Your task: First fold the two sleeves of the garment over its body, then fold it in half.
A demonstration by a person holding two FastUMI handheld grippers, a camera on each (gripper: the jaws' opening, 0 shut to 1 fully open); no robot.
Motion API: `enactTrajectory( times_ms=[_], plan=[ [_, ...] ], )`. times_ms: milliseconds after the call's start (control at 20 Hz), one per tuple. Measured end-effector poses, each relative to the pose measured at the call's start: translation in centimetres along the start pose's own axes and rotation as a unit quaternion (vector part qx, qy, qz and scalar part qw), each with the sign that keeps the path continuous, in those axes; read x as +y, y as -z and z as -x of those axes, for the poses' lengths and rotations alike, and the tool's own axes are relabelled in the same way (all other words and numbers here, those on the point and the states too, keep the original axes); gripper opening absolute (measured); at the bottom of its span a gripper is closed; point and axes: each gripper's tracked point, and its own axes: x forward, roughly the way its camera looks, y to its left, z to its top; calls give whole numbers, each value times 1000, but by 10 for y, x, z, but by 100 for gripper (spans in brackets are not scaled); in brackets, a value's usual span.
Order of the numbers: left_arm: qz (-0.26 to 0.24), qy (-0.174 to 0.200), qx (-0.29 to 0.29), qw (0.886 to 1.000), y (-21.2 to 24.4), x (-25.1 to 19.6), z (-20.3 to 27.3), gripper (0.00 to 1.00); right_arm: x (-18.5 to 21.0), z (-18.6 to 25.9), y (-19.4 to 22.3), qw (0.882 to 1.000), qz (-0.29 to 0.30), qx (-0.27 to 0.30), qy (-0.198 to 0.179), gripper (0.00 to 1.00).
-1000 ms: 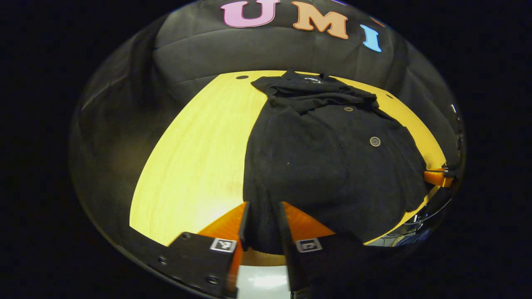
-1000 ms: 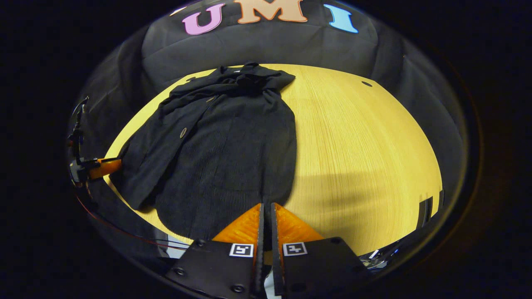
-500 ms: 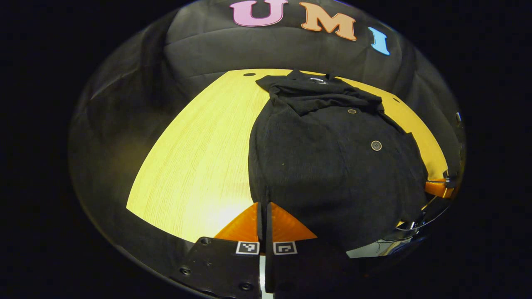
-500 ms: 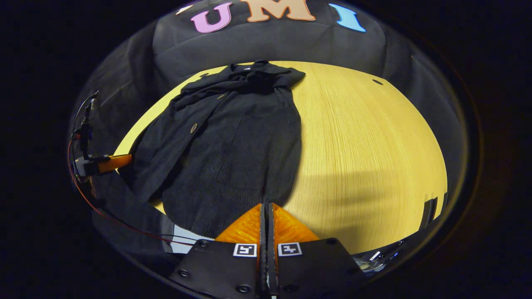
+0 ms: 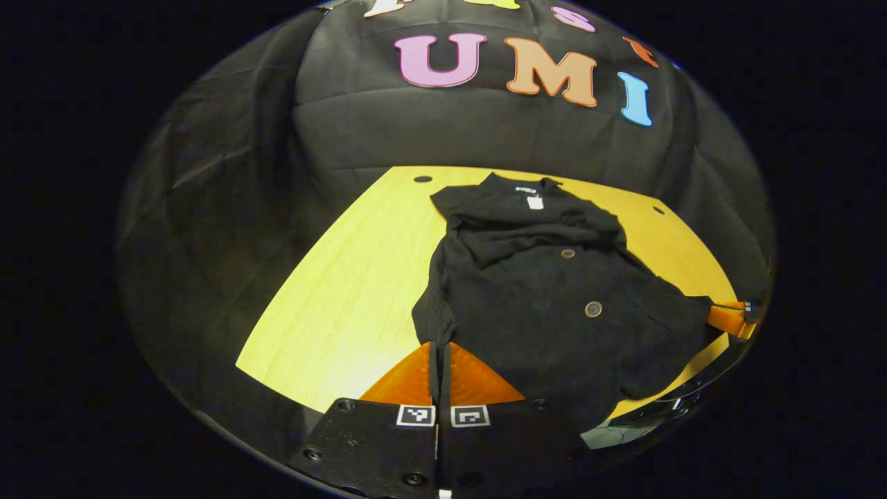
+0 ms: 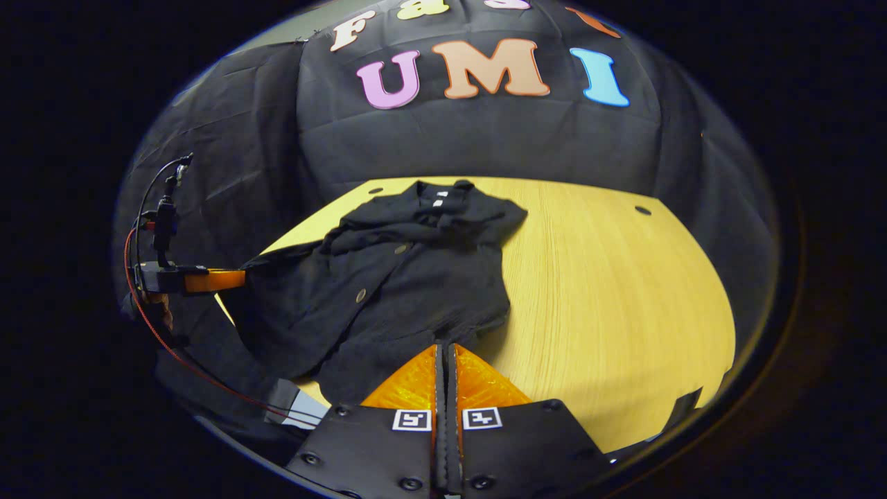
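Note:
A black buttoned garment (image 5: 547,305) lies on the yellow wooden table (image 5: 332,298), collar and white label (image 5: 533,202) at the far end, sleeves folded in over the body. My left gripper (image 5: 439,344) is shut on the near hem corner, and the cloth rises in a ridge to its tips. In the right gripper view the same garment (image 6: 388,291) spreads to the left. My right gripper (image 6: 447,346) is shut on the other hem corner. Each view catches the other gripper at the garment's far side: the right gripper (image 5: 727,317) and the left gripper (image 6: 208,280).
Bare table (image 6: 610,291) stretches to the right of the garment. Small dark holes (image 5: 423,179) (image 6: 642,209) mark the table's far corners. A red cable (image 6: 159,333) hangs below the left gripper, near the table's front edge.
The left gripper went from open around the hem to shut on it. Both grippers have since risen and drawn back, lifting the hem; the garment looks smaller and farther.

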Motion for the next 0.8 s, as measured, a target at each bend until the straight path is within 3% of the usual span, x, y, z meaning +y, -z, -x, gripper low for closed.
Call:
enactTrajectory(
  times_ms=[200,550,800],
  plan=[
    [33,11,-33,999,-41,-1,5,0,9,4,-42,999,9,-43,-4,2],
    [7,29,-105,994,-133,7,-4,0,6,9,-118,994,-2,-109,27,2],
    [0,42,-121,992,-167,7,-26,0,-3,-3,-153,989,-21,-133,53,2]
  ],
)
